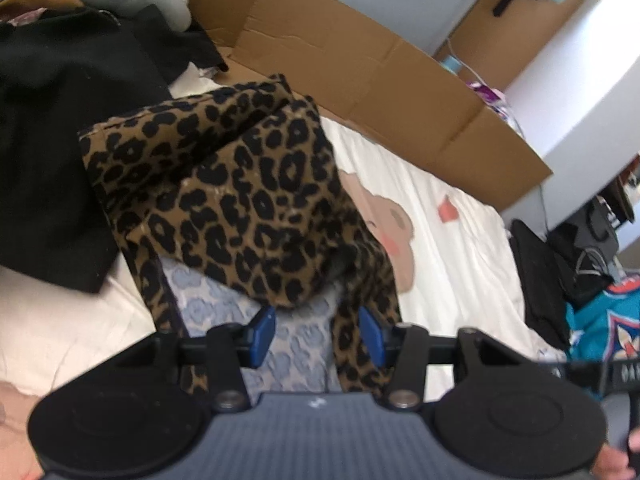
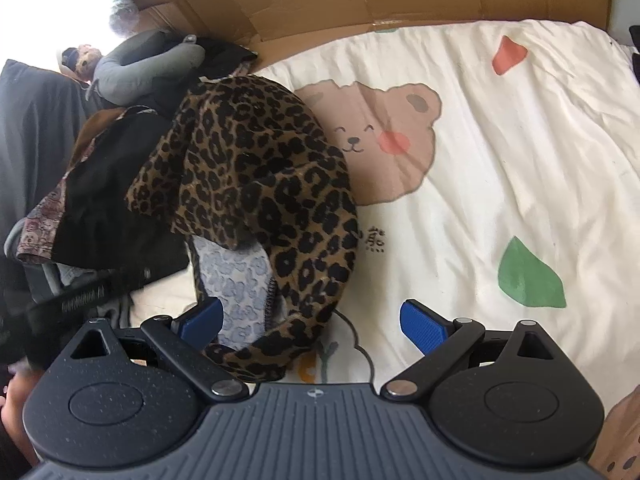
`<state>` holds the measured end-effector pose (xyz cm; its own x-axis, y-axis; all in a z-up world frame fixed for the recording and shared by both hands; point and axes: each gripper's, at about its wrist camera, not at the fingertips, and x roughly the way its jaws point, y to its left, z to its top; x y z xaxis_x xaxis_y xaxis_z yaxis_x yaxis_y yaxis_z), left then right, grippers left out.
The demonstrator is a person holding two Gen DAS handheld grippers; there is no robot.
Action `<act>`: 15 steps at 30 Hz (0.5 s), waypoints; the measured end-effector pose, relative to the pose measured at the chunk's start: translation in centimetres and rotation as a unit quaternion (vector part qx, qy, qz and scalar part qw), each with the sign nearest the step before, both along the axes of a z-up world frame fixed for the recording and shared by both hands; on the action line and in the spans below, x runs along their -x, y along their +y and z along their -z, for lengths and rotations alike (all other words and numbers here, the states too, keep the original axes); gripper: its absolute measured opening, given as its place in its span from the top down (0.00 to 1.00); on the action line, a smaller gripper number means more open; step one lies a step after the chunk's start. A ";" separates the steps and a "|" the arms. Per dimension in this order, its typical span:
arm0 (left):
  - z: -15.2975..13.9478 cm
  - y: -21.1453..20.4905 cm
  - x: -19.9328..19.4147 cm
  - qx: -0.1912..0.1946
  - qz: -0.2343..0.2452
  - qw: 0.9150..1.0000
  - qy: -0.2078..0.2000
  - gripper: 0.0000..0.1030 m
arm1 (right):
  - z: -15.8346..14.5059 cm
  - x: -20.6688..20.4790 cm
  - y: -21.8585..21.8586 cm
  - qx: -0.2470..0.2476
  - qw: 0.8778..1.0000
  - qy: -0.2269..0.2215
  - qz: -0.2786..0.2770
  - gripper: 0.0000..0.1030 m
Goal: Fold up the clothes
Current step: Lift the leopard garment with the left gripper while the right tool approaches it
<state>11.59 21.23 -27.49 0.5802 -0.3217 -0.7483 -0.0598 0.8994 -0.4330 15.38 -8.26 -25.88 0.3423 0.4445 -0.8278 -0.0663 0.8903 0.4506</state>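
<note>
Leopard-print brown-black fabric garment bunched on cream bear-print bedsheet, pale blue-grey inside face showing, black clothes pile just beside. Left gripper spread, straddling garment hem, no grasp. Right gripper spread wide, left pad touching hem.

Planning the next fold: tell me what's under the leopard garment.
The leopard garment lies on the bedsheet, partly covering its bear print. Anything else beneath is hidden.
</note>
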 end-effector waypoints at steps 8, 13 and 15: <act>3.2 0.9 -2.6 0.007 -0.032 0.999 0.031 0.44 | 0.1 0.0 -0.3 0.003 1.000 0.001 0.005 0.05; 5.6 1.9 -3.4 0.030 -0.076 0.995 0.060 0.42 | 0.4 0.1 -0.3 0.008 1.000 0.005 0.005 0.05; 6.2 2.2 -3.5 0.040 -0.091 0.993 0.063 0.42 | 0.4 0.1 -0.3 0.010 1.000 0.006 0.005 0.05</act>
<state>15.08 23.42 -33.70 0.5375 -0.2808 -0.7952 -0.2770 0.8318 -0.4809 15.28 -8.55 -26.31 0.3362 0.4242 -0.8409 -0.0513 0.8997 0.4334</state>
